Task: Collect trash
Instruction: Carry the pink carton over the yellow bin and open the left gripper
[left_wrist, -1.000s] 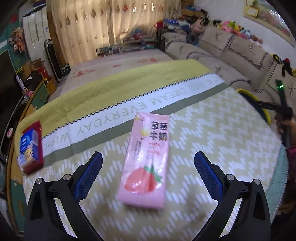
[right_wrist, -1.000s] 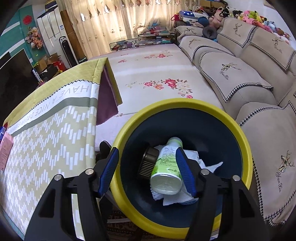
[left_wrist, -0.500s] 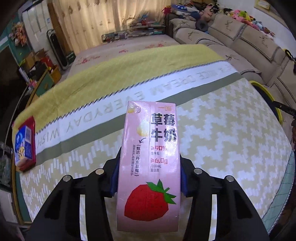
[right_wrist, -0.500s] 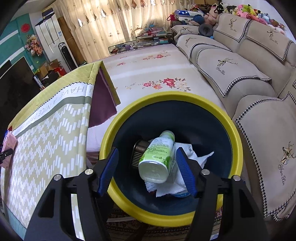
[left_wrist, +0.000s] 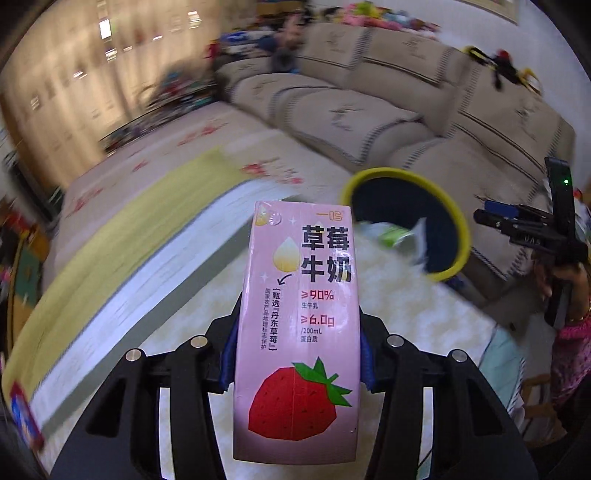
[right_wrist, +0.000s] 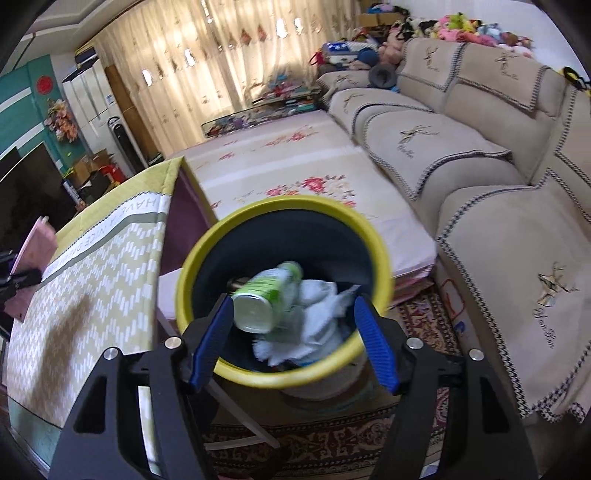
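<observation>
**A:** Why is the carton (left_wrist: 297, 328) held so high over the table (left_wrist: 413, 332)?

**B:** My guess is it is on its way to the bin (left_wrist: 448, 212), which sits past the table's far corner, near the sofa (left_wrist: 406, 122). Held clear of the cloth, it can't drag or snag. The left gripper (left_wrist: 298, 350) has its jaws about half closed, and both blue pads press the carton's narrow sides low down, so the printed face looks straight at the camera.

**A:** And the right gripper (right_wrist: 291, 341)?

**B:** It hangs just above the bin's near rim with its jaws wider than half open, and they have just been opening a little more. Nothing is between the pads now. The bottle (right_wrist: 267, 301) lies tilted inside the bin, on top of crumpled tissue (right_wrist: 314, 321), blurred as if falling or settling.

**A:** So one thing is in and one is coming?

**B:** It looks that way. In the right view the carton (right_wrist: 35, 254) shows at the far left edge, above the table, well apart from the bin.

**A:** What does the carton look like?

**B:** A slim pink box, tall and flat-sided, with black Chinese lettering, a cream-coloured drop and a red strawberry at the bottom. The walls look straight, not crushed; whether it is empty I cannot tell. A red and blue pack (left_wrist: 24, 417) lies at the table's far left edge.
</observation>
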